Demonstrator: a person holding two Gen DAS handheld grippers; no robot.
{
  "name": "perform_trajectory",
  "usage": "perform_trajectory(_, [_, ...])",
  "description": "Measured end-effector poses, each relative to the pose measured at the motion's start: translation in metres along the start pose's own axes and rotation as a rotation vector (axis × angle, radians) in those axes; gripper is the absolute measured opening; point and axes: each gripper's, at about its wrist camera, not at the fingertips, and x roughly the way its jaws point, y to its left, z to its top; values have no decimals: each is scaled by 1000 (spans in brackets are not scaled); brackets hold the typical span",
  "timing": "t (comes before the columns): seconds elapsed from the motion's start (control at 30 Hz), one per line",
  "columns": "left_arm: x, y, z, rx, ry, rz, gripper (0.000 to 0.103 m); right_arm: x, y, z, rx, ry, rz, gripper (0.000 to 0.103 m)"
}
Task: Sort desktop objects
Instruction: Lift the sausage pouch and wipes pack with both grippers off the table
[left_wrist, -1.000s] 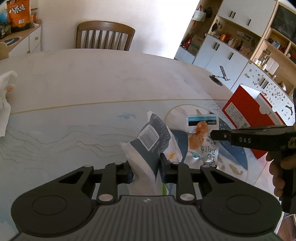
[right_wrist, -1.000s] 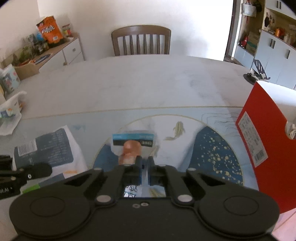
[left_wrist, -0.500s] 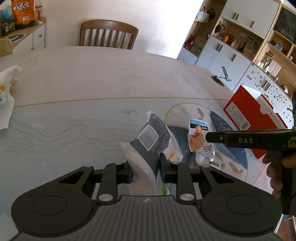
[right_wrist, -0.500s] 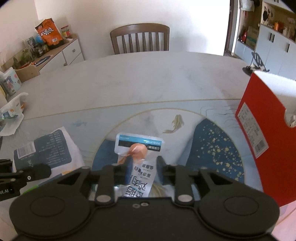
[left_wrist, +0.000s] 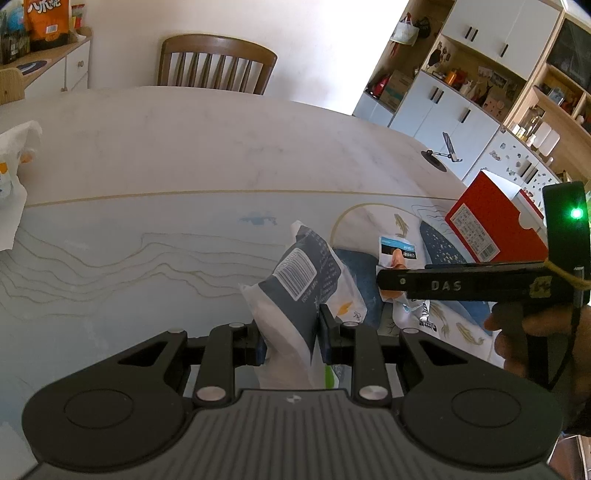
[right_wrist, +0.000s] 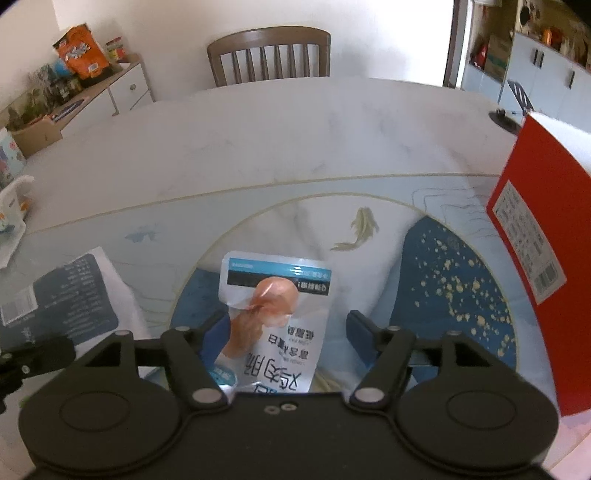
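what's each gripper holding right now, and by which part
Left gripper pinches the dark bag at its near end. Right gripper is open, holding nothing; the chicken packet lies between its fingers.

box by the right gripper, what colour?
Red, with a white label; the box shows best in the right wrist view.

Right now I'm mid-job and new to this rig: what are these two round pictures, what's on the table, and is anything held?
Each picture comes from a fisheye camera on a hand-held two-finger tool, looking along its fingers. A person holds one in each hand; there is no robot arm.

Left view: the left tool is shut on a dark blue and white bag.

Right view: the right tool is open, its fingers either side of a chicken snack pouch lying on the patterned table mat. A red box stands at the right.
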Motion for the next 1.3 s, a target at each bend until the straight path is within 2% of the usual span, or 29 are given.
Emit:
perform_trajectory(0.1, [0, 1, 0, 1, 2, -3, 25, 2, 8, -1, -42, -8, -25, 70])
perform_trajectory(0.13, [0, 0, 0, 1, 2, -3, 25, 2, 10, -2, -53, -12, -32, 65])
perform_trajectory(0.3, [-1, -1, -1, 2, 2, -4, 25, 1, 15, -2, -74, -27, -22, 57])
perform_trajectory(0.37, [0, -1, -1, 0, 1, -4, 25, 0, 15, -1, -74, -33, -25, 48])
perform_trajectory(0.43, [-1, -1, -2, -3, 1, -3, 25, -7, 12, 1, -71, -73, -17, 33])
perform_trajectory(0.8, [-6, -2, -1, -4, -6, 1, 24, -19, 10, 2, -74, -71, 5, 27])
perform_trajectory(0.83, [-7, -2, -1, -5, -7, 0, 24, -21, 9, 2, -74, -75, 6, 22])
perform_trajectory(0.9, [-8, -4, -1, -5, -8, 0, 24, -26, 7, 2, -68, -90, 8, 4])
perform_trajectory(1.1, [-11, -7, -3, -1, -11, -1, 24, -31, 6, -1, -81, -76, 25, 4])
perform_trajectory(1.17, [-12, -8, -3, 2, -11, 0, 24, -31, 5, -1, -80, -69, 39, 8])
perform_trajectory(1.3, [-13, -8, -3, 1, -7, 1, 24, -31, 6, 1, -63, -83, 48, 32])
